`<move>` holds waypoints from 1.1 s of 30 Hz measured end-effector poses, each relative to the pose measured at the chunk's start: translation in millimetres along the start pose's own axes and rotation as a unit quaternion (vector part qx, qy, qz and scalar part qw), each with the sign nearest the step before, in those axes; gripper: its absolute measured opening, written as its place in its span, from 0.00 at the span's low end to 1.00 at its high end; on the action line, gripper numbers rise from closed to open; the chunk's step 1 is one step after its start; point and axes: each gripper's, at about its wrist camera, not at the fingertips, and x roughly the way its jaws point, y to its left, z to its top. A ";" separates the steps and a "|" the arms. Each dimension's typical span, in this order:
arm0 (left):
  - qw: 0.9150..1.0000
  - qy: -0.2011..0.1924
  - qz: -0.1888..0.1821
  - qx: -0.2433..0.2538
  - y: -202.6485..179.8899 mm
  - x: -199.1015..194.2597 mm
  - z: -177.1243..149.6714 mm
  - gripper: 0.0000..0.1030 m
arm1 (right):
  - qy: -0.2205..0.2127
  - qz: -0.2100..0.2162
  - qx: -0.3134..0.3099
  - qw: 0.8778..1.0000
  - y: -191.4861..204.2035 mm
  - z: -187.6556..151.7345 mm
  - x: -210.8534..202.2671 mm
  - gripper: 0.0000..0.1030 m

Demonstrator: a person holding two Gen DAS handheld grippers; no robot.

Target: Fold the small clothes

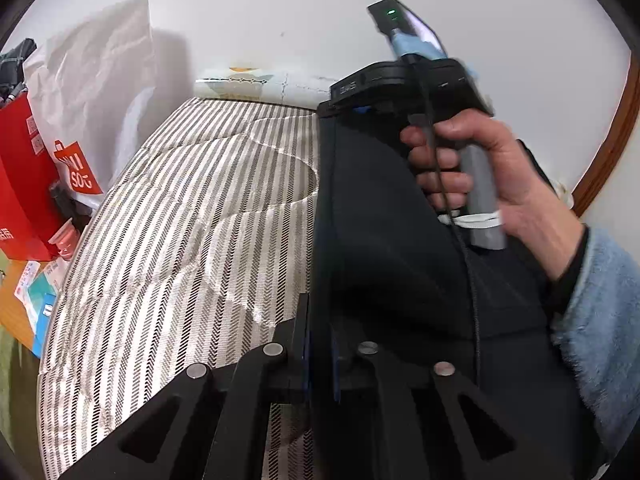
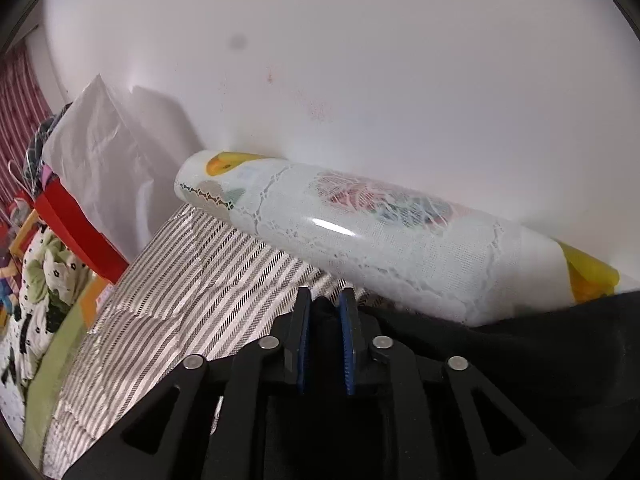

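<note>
Left tool [image 1: 320, 344]: fingers nearly together, clamped on the vertical edge of a dark navy, smooth-knit garment [image 1: 384, 240]. Right tool [image 2: 325, 320]: blue-padded fingers slightly apart, pinching a bunched fold of the same dark cloth between them.

Garment: held up off the bed in the left wrist view, hanging as a flat, taut panel from 12 o'clock down to 6 o'clock, straight left edge, few wrinkles, filling the middle and the 3 to 5 o'clock area. In the right wrist view, draped from the fingers out toward 3 and 4 o'clock, soft and rumpled, its far part touching the bolster.

Behind the panel in the left wrist view, at 2 o'clock: right hand [image 1: 492, 176] in a fluffy light-blue sleeve [image 1: 600, 320], wrapped around the grey handle of the other black device.

Below: grey-and-cream striped quilted bedspread [image 1: 180, 220], running from 6 o'clock up to 12 o'clock against the white wall [image 2: 360, 60]. Along the wall at 1 to 3 o'clock in the right wrist view: long bolster in white lace cover with yellow ends [image 2: 380, 240].

Containers at 9 to 10 o'clock in the left wrist view: red paper bag [image 1: 24, 184], dark items poking out of its top, contents unclear; just beside it a white plastic shopping bag with red print [image 1: 100, 100], standing upright, contents hidden.
</note>
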 end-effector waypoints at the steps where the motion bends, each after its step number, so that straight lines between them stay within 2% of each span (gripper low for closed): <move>1: 1.000 0.000 0.001 0.001 0.8 1.5 1.2 0.11 | 0.004 0.004 0.003 1.000 -1.4 -1.0 -4.6 0.25; 6: 1.000 -0.013 0.025 0.014 -2.8 -4.7 1.0 0.30 | -0.026 -0.019 0.014 0.999 -11.9 -23.4 -72.4 0.42; 7: 0.999 -0.016 0.022 0.018 -4.1 -7.0 0.8 0.33 | -0.031 -0.027 0.018 0.999 -13.9 -30.1 -87.0 0.44; 9: 1.000 -0.020 0.014 0.020 -5.9 -9.7 0.6 0.50 | -0.042 -0.068 0.035 0.996 -21.7 -49.5 -122.8 0.45; 11: 0.999 -0.030 0.013 0.025 -9.6 -14.9 0.2 0.58 | -0.045 -0.080 0.053 0.994 -32.6 -72.8 -159.6 0.45; 14: 0.998 -0.049 0.019 0.037 -15.1 -24.7 1.0 0.59 | -0.071 -0.127 0.061 0.987 -46.9 -120.9 -226.4 0.45; 16: 0.998 -0.053 0.008 0.035 -16.9 -30.3 2.4 0.59 | -0.089 -0.191 0.068 0.975 -59.4 -159.0 -271.5 0.45; 19: 0.997 -0.068 -0.004 0.027 -23.0 -50.4 1.9 0.59 | -0.079 -0.243 0.112 0.960 -93.4 -223.8 -336.4 0.45; 20: 0.997 -0.069 -0.007 0.027 -25.1 -56.8 0.8 0.59 | -0.077 -0.259 0.133 0.954 -106.3 -246.2 -357.2 0.47; 22: 0.997 -0.073 -0.018 0.023 -29.7 -72.5 -6.3 0.60 | -0.072 -0.294 0.167 0.938 -129.9 -287.6 -390.7 0.60; 26: 0.997 -0.057 -0.038 0.025 -41.9 -95.0 -27.0 0.62 | -0.043 -0.379 0.230 0.895 -181.0 -380.8 -450.3 0.61; 27: 0.997 -0.054 -0.038 0.031 -46.4 -100.3 -33.5 0.62 | -0.037 -0.390 0.260 0.882 -198.0 -413.0 -467.8 0.61; 29: 0.997 -0.053 -0.033 0.040 -53.4 -108.4 -44.4 0.62 | -0.031 -0.381 0.305 0.872 -218.6 -453.5 -482.3 0.61; 30: 0.997 -0.053 -0.030 0.044 -56.4 -112.8 -50.2 0.63 | -0.024 -0.369 0.327 0.870 -230.8 -474.3 -486.1 0.61; 33: 0.998 -0.045 -0.026 0.046 -65.6 -120.7 -65.9 0.63 | -0.015 -0.358 0.340 0.870 -243.8 -502.7 -482.1 0.61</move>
